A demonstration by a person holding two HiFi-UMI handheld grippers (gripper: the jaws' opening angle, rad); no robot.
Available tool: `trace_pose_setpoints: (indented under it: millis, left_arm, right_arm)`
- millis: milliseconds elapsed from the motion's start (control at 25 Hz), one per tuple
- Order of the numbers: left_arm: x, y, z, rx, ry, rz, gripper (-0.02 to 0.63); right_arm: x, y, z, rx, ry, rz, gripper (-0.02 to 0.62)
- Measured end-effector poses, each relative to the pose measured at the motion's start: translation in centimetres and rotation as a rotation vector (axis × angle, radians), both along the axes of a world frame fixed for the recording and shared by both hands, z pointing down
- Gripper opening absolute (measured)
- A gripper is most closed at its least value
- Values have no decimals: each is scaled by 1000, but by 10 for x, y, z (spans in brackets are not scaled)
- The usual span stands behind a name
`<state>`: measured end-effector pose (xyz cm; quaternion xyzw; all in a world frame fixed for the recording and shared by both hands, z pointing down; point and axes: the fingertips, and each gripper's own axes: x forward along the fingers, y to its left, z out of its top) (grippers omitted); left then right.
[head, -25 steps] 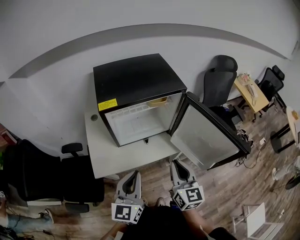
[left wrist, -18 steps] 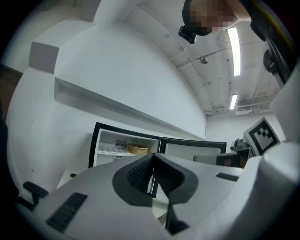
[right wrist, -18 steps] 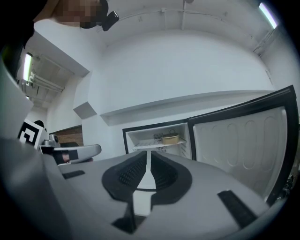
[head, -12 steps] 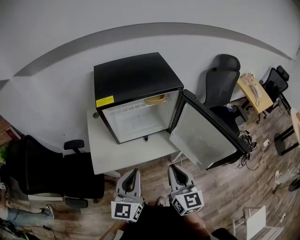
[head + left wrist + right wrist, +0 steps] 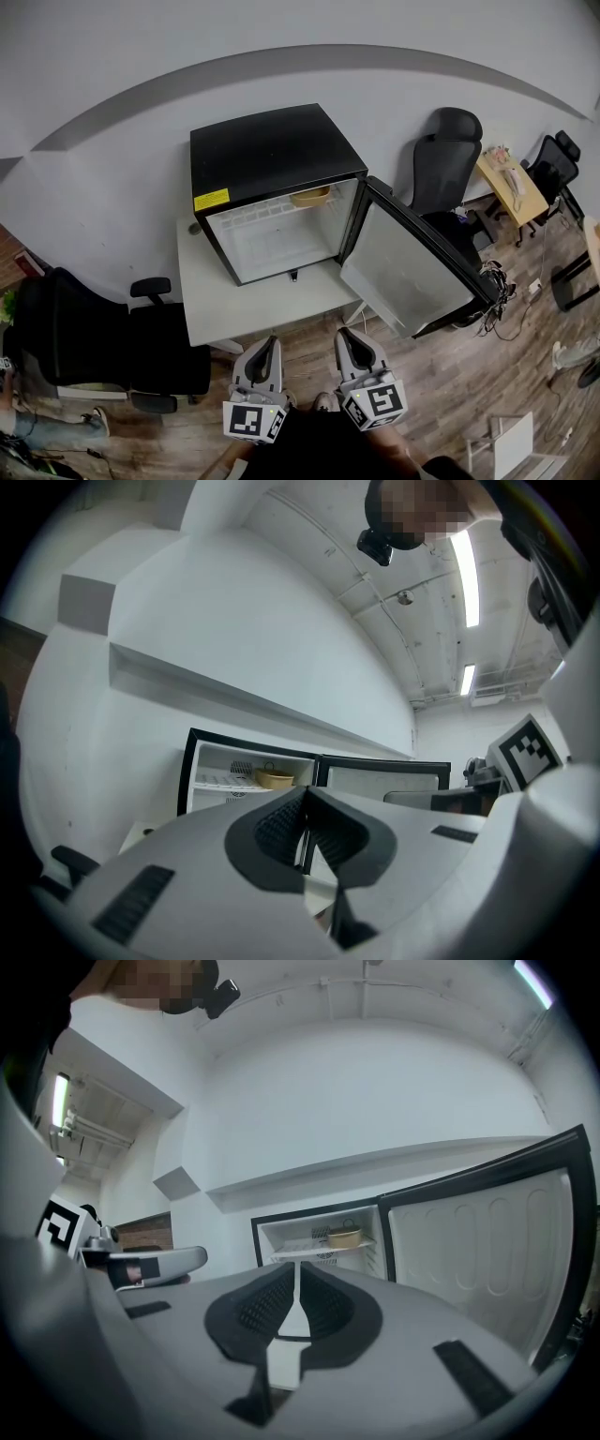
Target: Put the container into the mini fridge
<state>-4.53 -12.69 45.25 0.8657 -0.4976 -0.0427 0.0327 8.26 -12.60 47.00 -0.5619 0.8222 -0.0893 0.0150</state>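
A black mini fridge (image 5: pixel 272 159) stands on a white table (image 5: pixel 244 305) with its door (image 5: pixel 412 272) swung open to the right. A tan container (image 5: pixel 310 198) sits on the fridge's upper shelf, at the right; it also shows as the container (image 5: pixel 274 778) in the left gripper view and the container (image 5: pixel 344 1237) in the right gripper view. My left gripper (image 5: pixel 269 345) and right gripper (image 5: pixel 346 338) hang side by side below the table's front edge, well short of the fridge. Both are shut and hold nothing.
Black office chairs stand at the left (image 5: pixel 84 342) and behind the door (image 5: pixel 441 159). A wooden desk (image 5: pixel 506 183) is at the far right. The floor (image 5: pixel 469 375) is wood plank, with cables near the door's lower corner.
The view has shifted slightly, so the fridge sits a little higher and to the right in the frame. Both grippers stay low, shut and empty.
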Motion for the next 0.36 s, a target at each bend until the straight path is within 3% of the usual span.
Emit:
trace_pose_setpoints:
  millis: [360]
  left_arm:
    - [-2, 5, -3, 9, 5, -1, 9]
  right_arm:
    - [-4, 4, -1, 0, 4, -4, 32]
